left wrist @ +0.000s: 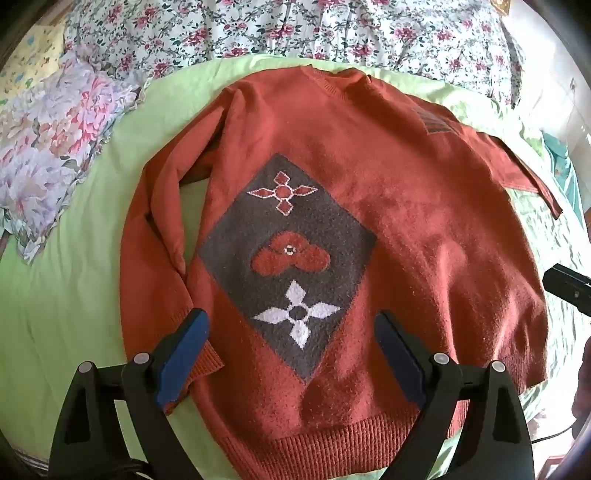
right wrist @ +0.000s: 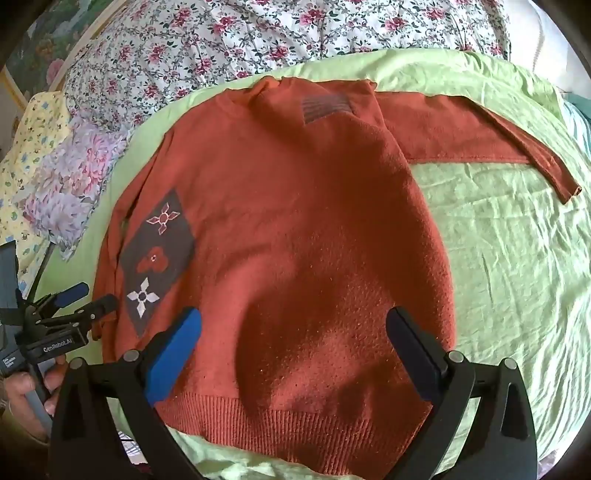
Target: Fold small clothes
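Note:
A rust-red knit sweater (left wrist: 388, 206) lies flat on the green sheet, hem toward me, with a grey diamond patch (left wrist: 288, 258) of flower motifs on its left half. It also shows in the right wrist view (right wrist: 314, 240). Its left sleeve (left wrist: 155, 236) lies folded down along the body. Its right sleeve (right wrist: 480, 136) stretches out to the right. My left gripper (left wrist: 291, 325) is open and empty above the lower left of the sweater. My right gripper (right wrist: 293, 325) is open and empty above the hem. The left gripper also shows in the right wrist view (right wrist: 88, 295).
The green sheet (right wrist: 517, 277) covers the bed. A floral quilt (left wrist: 295, 26) lies bunched along the far side. A flowered pillow (left wrist: 51, 147) sits at the far left. The right gripper's tip (left wrist: 565, 284) shows at the right edge of the left wrist view.

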Tool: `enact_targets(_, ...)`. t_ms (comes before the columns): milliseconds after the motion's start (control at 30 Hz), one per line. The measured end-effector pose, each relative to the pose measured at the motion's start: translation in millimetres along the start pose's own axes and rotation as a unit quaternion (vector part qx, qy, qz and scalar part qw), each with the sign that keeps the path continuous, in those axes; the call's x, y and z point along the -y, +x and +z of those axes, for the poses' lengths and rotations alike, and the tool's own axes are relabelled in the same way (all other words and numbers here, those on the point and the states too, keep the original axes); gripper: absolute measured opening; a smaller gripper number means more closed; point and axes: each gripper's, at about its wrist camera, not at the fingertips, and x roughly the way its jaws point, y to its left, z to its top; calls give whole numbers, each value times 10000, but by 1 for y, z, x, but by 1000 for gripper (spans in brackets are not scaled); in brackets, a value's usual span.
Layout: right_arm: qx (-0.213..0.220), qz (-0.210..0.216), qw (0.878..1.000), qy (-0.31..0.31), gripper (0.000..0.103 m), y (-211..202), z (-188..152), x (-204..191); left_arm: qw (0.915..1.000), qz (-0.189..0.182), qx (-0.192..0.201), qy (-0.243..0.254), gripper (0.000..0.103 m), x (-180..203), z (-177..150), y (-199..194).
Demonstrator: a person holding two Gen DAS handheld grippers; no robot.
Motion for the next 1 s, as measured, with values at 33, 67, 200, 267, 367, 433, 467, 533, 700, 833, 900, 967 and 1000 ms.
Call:
enact_targets(33,2,4,10000,-2,100,0,0,0,10000,20,-5,1,92,0,0,0)
enact_targets(67,-5,21,10000,6,100,1,0,0,10000,29,-8,0,92,0,0,0)
enact_targets(200,-20,49,10000,3,100,5,2,-1,10000,0,-24,-3,92,0,1,1)
enact_targets(267,-23,67,10000,10,100,5,3,-1,10000,23,-17,1,92,-2,3,1)
enact_targets(367,-24,85,10000,15,100,6,2,-2,10000,49,7,23,92,-3,3,-1)
enact_targets(433,-31,92,10000,7,100,8,4,-3,10000,66,18,-4,92,-2,5,-1)
enact_targets(467,-32,98,9999,-3,100,8,4,-3,10000,67,11,0,92,-2,6,-1)
enact_targets(533,-42,105,9999,-2,100,10,4,-3,10000,81,14,11,92,-3,6,-1)
enact_targets(700,-72,138,9999,24,100,13,5,-2,10000,59,-13,20,92,-2,7,1)
enact_targets(833,-67,132,9999,54,100,13,4,-1,9999,-104,-91,-54,92,-1,10,5)
enact_targets(900,-79,141,9998,77,100,15,4,0,9999,-109,-112,-49,92,0,11,7)
enact_targets(967,-82,145,9998,99,100,15,4,1,9998,-120,-131,-54,92,-1,11,8)
enact_targets(1000,-83,149,9998,103,100,16,5,1,9998,-119,-137,-51,92,0,12,9)
